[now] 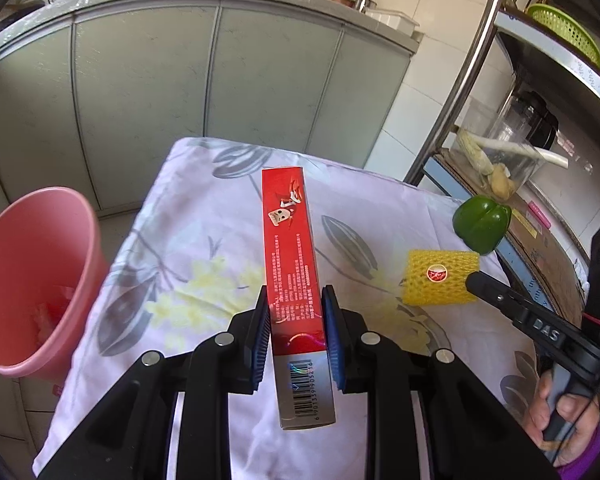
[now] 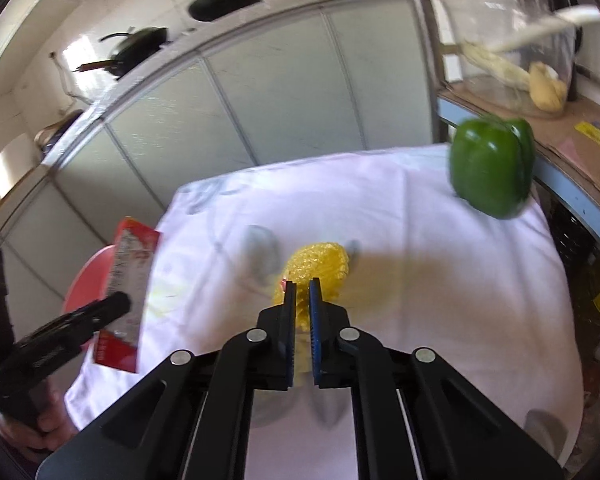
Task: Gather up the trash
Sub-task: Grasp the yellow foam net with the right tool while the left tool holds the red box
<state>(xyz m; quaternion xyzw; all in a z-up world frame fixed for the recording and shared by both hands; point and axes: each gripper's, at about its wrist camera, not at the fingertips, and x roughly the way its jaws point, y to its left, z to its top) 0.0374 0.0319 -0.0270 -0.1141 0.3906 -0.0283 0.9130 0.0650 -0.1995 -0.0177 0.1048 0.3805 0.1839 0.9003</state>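
Note:
A long red carton (image 1: 292, 264) with a barcode end is clamped between the blue pads of my left gripper (image 1: 295, 300), lifted over the flowered cloth. The same carton (image 2: 130, 280) shows at the left of the right wrist view, in front of the pink bin (image 2: 86, 280). My right gripper (image 2: 302, 292) is shut on a yellow foam fruit net (image 2: 320, 264), squeezed thin between its pads. From the left wrist view that yellow net (image 1: 440, 276) has a round red sticker, with the right gripper's tip (image 1: 474, 282) at its right edge.
A pink bin (image 1: 40, 276) with scraps inside stands left of the table. A green bell pepper (image 1: 482, 222) lies at the cloth's far right edge. A metal rack with a cardboard shelf (image 1: 548, 256) and a clear container (image 1: 500, 148) stands to the right. Grey cabinets (image 1: 220, 80) lie behind.

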